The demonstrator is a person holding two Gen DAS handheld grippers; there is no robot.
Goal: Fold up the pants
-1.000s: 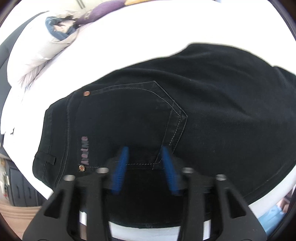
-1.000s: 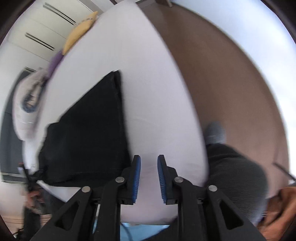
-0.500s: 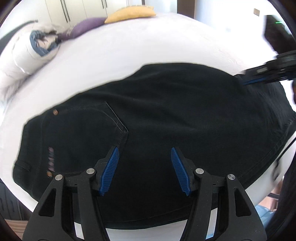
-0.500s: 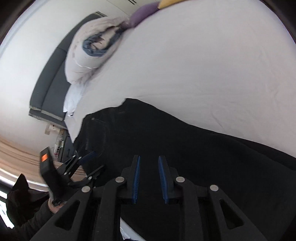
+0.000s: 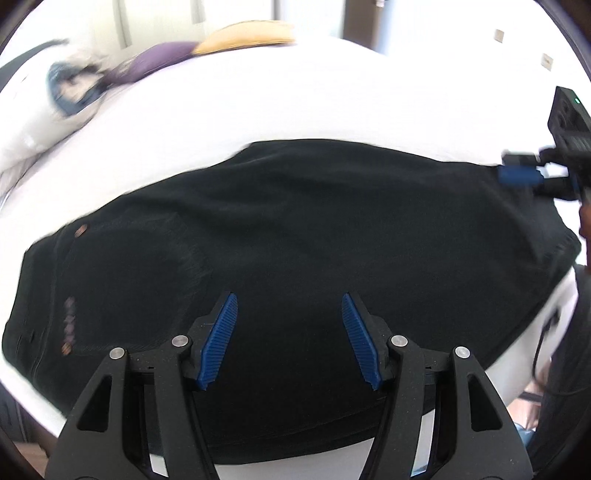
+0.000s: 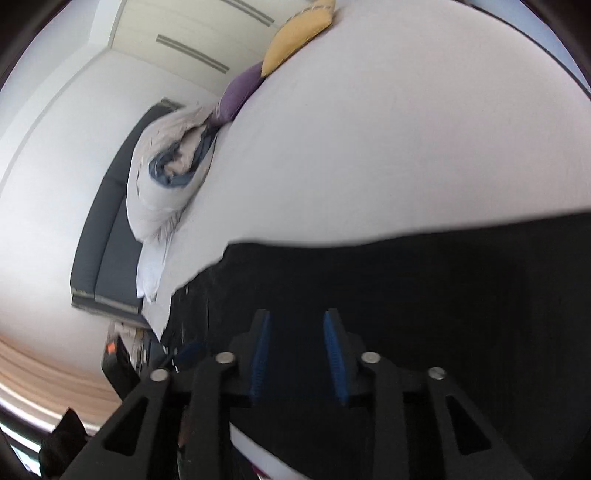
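Note:
Black pants (image 5: 314, 236) lie flat across the near edge of a white bed (image 5: 295, 96), waistband and back pocket to the left. My left gripper (image 5: 288, 332) hovers above the middle of the pants, open wide and empty. My right gripper (image 6: 297, 350) is open a little, empty, and hovers over the pants (image 6: 424, 302) near their right end. The right gripper also shows at the right edge of the left wrist view (image 5: 524, 177), above the far right corner of the pants.
A rolled white and blue duvet (image 6: 166, 177) lies at the head of the bed. A purple pillow (image 5: 155, 64) and a yellow pillow (image 5: 243, 35) lie beyond it. A dark headboard (image 6: 107, 236) is at the left. The bed's near edge (image 5: 295, 465) is just below the pants.
My left gripper has opened wide and pulled back from the pocket toward the middle of the pants. My right gripper has swung from the floor side onto the pants and opened slightly.

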